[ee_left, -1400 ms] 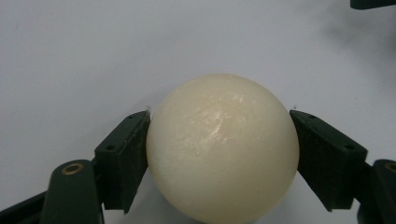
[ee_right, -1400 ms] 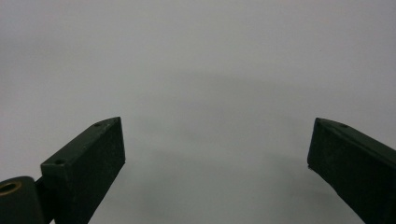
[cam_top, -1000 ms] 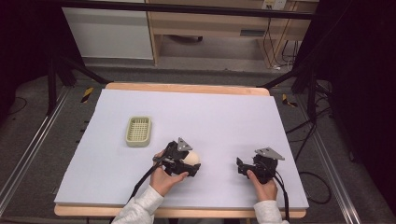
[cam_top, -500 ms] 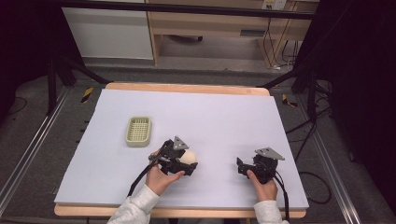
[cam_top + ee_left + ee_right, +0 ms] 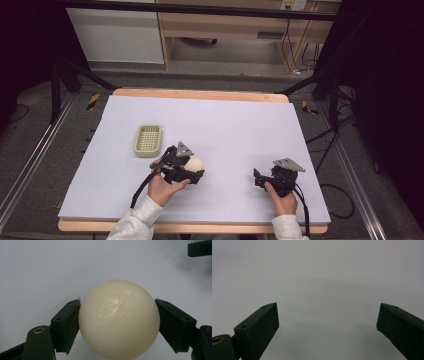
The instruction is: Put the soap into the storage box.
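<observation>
**Left gripper carries the ball toward the basket**

Left gripper (image 5: pixel 192 169) clamps a smooth cream-white ball (image 5: pixel 119 318), one black jaw pressed to each side of it, as the left gripper view shows. In the high view the ball (image 5: pixel 194 163) sits low over the pale lilac table sheet (image 5: pixel 230 125), near its front middle. A small pale green plastic mesh basket (image 5: pixel 148 140) lies at about ten o'clock from the ball, close but apart. I judge the carry to be in hand: the next move calls for swinging the ball toward ten o'clock, centring it over the basket, then parting the jaws low so it does not roll out.

Right gripper (image 5: pixel 261 179), at three o'clock from the ball, stands wide and empty over bare sheet.

Against the earlier pictures, the left gripper has shifted slightly leftward with the ball; the right one has not moved.
</observation>
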The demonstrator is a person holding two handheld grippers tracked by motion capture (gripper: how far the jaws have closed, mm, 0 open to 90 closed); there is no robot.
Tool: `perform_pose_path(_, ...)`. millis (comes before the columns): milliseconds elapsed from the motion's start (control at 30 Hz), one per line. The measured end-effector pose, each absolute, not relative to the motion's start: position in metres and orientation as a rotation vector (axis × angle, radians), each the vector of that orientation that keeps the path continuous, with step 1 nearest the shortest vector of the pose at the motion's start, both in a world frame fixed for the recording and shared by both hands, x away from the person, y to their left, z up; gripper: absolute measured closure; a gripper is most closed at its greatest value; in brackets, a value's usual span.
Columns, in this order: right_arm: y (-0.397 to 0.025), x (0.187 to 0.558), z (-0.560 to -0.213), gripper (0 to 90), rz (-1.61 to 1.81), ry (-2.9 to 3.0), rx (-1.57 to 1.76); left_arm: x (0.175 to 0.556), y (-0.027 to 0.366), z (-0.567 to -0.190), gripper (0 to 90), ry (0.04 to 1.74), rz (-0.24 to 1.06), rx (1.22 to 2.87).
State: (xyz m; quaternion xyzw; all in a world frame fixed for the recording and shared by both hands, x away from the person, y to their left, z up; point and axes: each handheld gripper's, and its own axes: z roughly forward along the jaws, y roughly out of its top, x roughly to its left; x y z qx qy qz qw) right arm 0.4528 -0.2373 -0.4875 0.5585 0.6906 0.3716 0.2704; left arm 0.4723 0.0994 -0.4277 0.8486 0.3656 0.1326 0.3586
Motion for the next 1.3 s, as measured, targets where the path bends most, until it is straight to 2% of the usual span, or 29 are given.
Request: perform_pose_path(1300,-0.237,0.453,-0.488,4.6,1.0,1.864,1.505,0.48,0.142,-0.411,23.6,0.998,0.394,2.144)
